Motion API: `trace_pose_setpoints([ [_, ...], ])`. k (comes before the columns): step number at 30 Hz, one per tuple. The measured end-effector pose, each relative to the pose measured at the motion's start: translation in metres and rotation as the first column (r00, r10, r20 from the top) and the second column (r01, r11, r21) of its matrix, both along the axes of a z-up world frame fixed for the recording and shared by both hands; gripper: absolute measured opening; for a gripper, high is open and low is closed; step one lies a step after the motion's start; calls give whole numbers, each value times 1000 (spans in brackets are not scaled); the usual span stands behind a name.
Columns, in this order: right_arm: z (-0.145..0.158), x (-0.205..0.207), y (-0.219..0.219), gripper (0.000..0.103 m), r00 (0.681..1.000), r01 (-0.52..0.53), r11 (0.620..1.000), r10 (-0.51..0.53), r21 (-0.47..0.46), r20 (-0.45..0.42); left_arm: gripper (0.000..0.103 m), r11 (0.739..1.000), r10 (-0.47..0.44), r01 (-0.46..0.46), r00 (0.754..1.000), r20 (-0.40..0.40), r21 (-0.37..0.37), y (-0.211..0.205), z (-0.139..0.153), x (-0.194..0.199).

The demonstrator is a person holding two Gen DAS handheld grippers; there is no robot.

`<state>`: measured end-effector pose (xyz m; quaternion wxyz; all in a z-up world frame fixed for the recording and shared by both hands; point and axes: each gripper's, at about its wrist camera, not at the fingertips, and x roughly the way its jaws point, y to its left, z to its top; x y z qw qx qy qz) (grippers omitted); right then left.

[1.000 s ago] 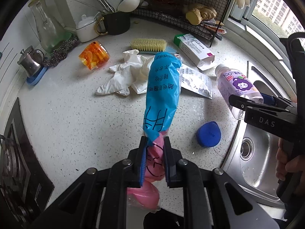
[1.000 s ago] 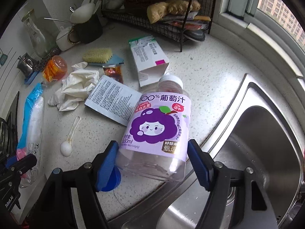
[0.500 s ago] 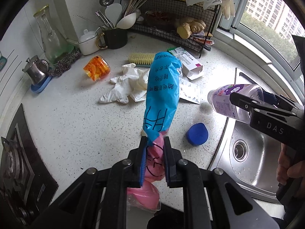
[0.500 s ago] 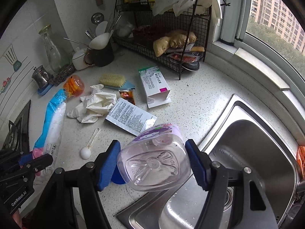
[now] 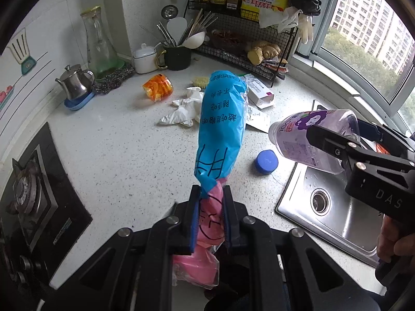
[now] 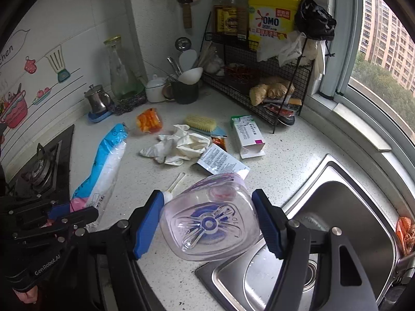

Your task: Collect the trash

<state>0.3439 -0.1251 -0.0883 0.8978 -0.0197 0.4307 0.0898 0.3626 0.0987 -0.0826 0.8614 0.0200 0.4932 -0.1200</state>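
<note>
Blue plastic packet [image 5: 220, 132] was pinched by its pink end in the nearly closed left gripper [image 5: 210, 215], raised off the worktop [image 5: 109, 150]. The right gripper [image 6: 208, 223] clamped a clear juice bottle [image 6: 210, 228], apparently empty, over the sink's [image 6: 350, 207] near-left corner.

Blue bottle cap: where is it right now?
In the left wrist view the blue bottle cap lies on the countertop right of centre, by the sink's left edge, between the blue bag and the lifted juice bottle.
</note>
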Motion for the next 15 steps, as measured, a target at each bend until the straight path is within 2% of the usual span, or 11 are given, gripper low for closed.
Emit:
trace_pose_setpoints([
  [7, 12, -48, 44, 67, 992, -121, 993, 121, -1, 19, 14, 996, 84, -84, 996, -1, 11, 41, 8, -68],
  [15, -5, -100, 86, 67, 966, -257, 966, 257, 24, -35, 14, 984, 179, -178, 981, -77, 10, 77, -15, -147],
])
